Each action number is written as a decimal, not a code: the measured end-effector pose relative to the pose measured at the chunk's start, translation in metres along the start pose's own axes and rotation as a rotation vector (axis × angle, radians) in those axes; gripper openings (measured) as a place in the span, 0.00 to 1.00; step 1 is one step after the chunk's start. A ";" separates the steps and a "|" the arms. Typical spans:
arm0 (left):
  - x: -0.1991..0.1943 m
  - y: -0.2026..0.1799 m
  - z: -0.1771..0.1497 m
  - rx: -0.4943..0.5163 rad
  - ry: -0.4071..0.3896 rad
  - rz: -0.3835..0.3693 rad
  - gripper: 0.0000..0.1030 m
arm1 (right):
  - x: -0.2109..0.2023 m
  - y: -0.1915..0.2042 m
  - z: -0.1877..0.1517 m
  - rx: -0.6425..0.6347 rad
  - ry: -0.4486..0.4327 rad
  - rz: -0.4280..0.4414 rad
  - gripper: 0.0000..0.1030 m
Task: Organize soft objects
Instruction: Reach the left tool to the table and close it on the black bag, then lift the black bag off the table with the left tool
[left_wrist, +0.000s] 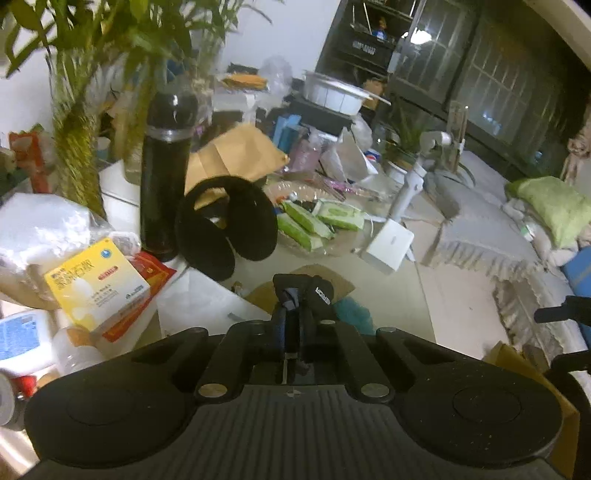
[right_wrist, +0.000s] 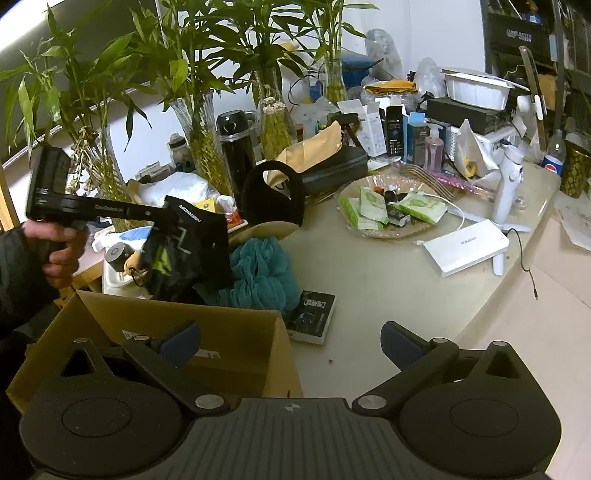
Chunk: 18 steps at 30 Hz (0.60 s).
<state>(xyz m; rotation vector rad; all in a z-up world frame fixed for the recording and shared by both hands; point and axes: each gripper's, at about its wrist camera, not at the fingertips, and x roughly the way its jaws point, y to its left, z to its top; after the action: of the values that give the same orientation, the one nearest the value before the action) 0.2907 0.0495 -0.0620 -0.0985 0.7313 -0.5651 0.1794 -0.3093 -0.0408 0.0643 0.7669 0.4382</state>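
Observation:
My left gripper (left_wrist: 295, 299) is shut on a black fabric pouch (left_wrist: 314, 291) with white lettering. In the right wrist view the left gripper (right_wrist: 173, 218) holds this black pouch (right_wrist: 188, 247) hanging above the back of an open cardboard box (right_wrist: 236, 332). My right gripper (right_wrist: 290, 341) is open and empty, over the box's right wall and the table. A teal mesh bath sponge (right_wrist: 258, 269) lies behind the box. Black fluffy earmuffs (left_wrist: 225, 225) stand on the table and also show in the right wrist view (right_wrist: 273, 199).
A black bottle (left_wrist: 162, 177), bamboo vases (right_wrist: 203, 136), a glass bowl of green wipe packs (right_wrist: 388, 210), a white power bank (right_wrist: 465, 251), a small black box (right_wrist: 312, 315), a yellow medicine box (left_wrist: 96, 288) and a white gimbal (right_wrist: 509, 184) crowd the table (right_wrist: 388, 288).

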 end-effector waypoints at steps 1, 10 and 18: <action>-0.004 -0.003 0.000 0.000 -0.006 0.010 0.06 | 0.000 0.000 0.001 0.000 -0.002 0.001 1.00; -0.051 -0.042 0.005 0.042 -0.070 0.081 0.06 | 0.002 0.004 0.011 -0.013 0.016 0.002 1.00; -0.103 -0.077 0.007 0.065 -0.158 0.107 0.06 | 0.018 -0.003 0.029 0.032 0.070 -0.006 1.00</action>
<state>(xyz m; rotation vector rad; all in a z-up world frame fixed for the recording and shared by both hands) 0.1984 0.0372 0.0274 -0.0426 0.5609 -0.4729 0.2113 -0.3015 -0.0320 0.0771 0.8428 0.4242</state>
